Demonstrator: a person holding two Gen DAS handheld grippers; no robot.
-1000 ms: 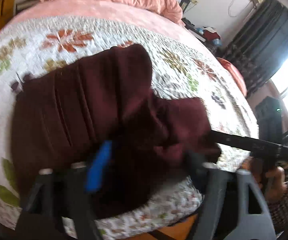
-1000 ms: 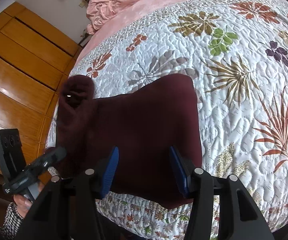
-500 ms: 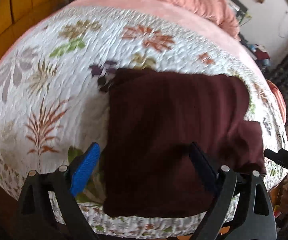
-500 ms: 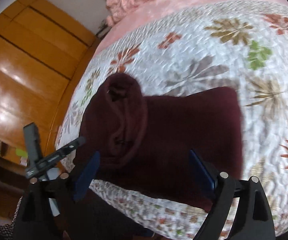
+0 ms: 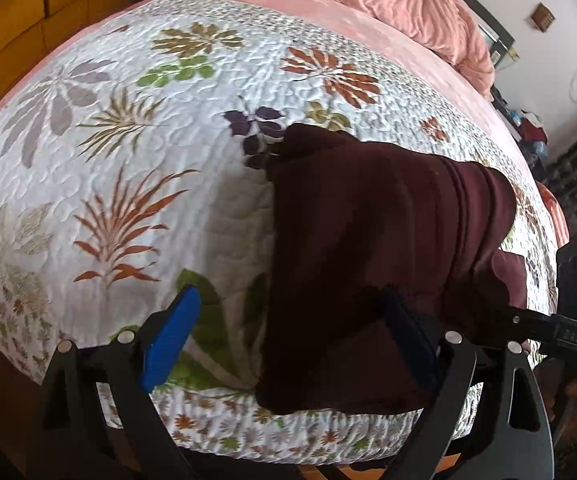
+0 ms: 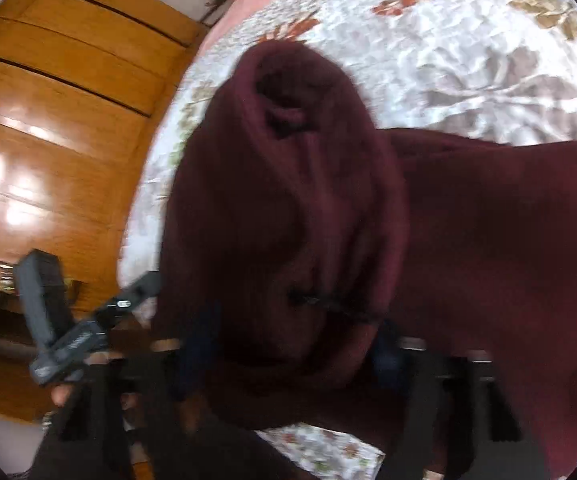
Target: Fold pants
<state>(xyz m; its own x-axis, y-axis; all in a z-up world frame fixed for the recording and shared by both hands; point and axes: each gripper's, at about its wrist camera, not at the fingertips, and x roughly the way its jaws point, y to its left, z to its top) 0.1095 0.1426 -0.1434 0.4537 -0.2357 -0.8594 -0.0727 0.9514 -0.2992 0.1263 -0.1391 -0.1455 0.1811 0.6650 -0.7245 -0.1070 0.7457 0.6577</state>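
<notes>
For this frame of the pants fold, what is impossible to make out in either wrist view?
- Right gripper in the right wrist view: motion blur and the bunched maroon pants hide whether its jaws are closed on cloth.
- Pants in the left wrist view: their near edge hangs over the bed, so the layer count is unclear.
- Left gripper: jaws open; contact with the quilt is unclear.
</notes>
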